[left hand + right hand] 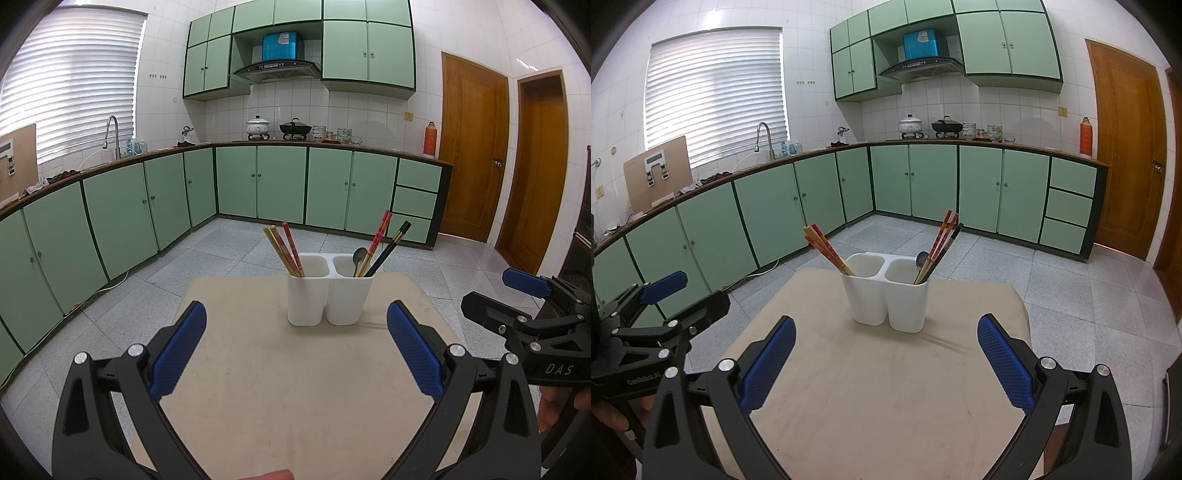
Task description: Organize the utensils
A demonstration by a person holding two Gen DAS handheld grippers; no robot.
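A white two-compartment utensil holder (329, 295) (888, 299) stands on a beige table (295, 387) (886, 398). Its left compartment holds red and tan chopsticks (284, 249) (827, 249). Its right compartment holds a metal spoon (359, 258) (921, 261), red chopsticks (376, 240) (940, 240) and black chopsticks (389, 247) (945, 249). My left gripper (297, 347) is open and empty, short of the holder; it also shows at the left of the right wrist view (683, 291). My right gripper (886, 350) is open and empty, and shows at the right of the left wrist view (487, 295).
The table is small with grey tiled floor (221, 251) around it. Green kitchen cabinets (280, 181) and a counter with a sink tap (112, 136), pots (295, 128) and bowls run along the far walls. Wooden doors (474, 147) stand at the right.
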